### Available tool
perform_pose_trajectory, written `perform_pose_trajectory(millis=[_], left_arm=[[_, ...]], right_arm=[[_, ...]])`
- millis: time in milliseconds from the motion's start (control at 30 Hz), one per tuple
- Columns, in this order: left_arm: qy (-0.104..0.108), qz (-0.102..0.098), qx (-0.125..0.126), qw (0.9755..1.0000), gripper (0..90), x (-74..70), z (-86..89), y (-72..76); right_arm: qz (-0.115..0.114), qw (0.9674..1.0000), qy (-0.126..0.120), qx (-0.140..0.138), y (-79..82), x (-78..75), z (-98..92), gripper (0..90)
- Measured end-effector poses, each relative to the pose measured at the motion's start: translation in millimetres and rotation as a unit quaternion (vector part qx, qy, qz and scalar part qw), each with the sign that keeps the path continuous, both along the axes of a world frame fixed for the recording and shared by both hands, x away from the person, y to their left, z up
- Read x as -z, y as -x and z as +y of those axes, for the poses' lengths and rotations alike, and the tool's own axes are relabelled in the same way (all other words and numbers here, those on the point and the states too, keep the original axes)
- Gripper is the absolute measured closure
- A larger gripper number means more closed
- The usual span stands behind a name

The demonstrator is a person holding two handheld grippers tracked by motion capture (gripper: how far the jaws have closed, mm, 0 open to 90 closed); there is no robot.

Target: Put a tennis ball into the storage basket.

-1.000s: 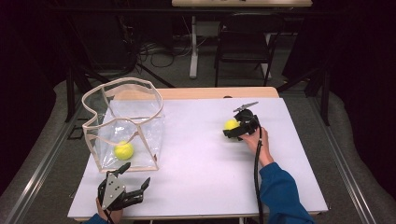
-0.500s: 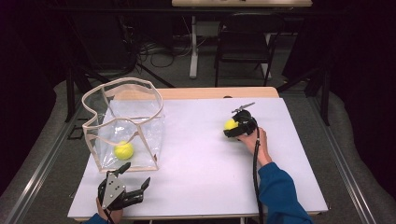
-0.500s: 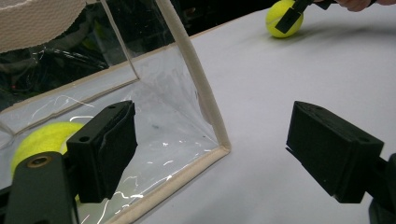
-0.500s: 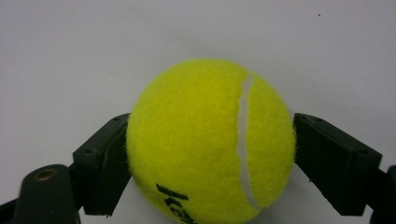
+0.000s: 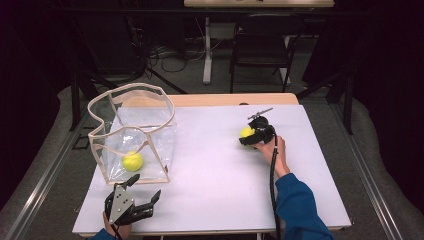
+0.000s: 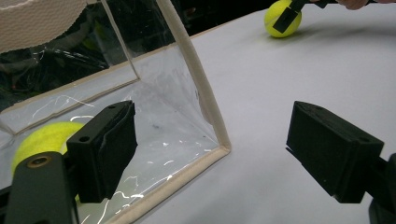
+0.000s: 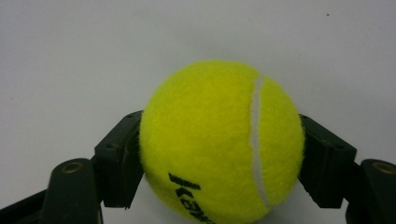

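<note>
Yellow tennis ball [image 7: 222,142] between pressing jaws

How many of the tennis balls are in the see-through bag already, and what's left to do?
One tennis ball already lies inside the clear bag. The second tennis ball is in hand: the right gripper has just closed its fingers on it, on the white table. Probably left: carrying it over and dropping it in. The left gripper waits open beside the bag.
</note>
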State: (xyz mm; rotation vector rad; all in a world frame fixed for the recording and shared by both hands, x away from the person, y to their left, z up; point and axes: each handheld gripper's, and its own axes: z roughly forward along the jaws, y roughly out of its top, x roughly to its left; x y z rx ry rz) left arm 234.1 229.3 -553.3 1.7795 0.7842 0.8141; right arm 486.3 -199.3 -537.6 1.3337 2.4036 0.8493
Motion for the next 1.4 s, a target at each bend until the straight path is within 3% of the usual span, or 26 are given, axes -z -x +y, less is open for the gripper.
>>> perform_pose_trajectory(millis=[67,100,200,233,500,733,1400], left_arm=[[0.000,0.000,0.001,1.0000,15.9,0.0,-0.1,0.0],[0.000,0.000,0.001,1.0000,15.9,0.0,-0.1,0.0],[-0.001,0.001,0.000,1.0000,15.9,0.0,-0.1,-0.2],[0.000,0.001,0.000,1.0000,15.9,0.0,-0.2,-0.1],[-0.001,0.000,-0.001,1.0000,15.9,-0.5,-0.3,0.7],[0.000,0.000,0.000,1.0000,15.9,-0.4,-0.3,0.4],[0.000,-0.001,0.000,1.0000,15.9,-0.7,-0.3,0.8]], right_arm=[[-0.002,1.0000,-0.003,-0.001,-0.1,0.1,0.2,25.8],[0.009,0.9999,0.009,-0.001,0.4,-2.2,0.0,25.8],[-0.004,1.0000,-0.004,-0.002,0.4,-1.9,0.5,25.9],[0.002,1.0000,0.005,-0.002,1.2,-4.8,0.4,25.9],[-0.008,0.9999,0.003,-0.007,6.5,-15.7,-0.4,26.0],[-0.011,0.9997,0.017,-0.014,12.0,-25.3,-0.2,26.0],[-0.012,0.9988,0.033,-0.034,23.6,-41.4,6.7,26.0]])
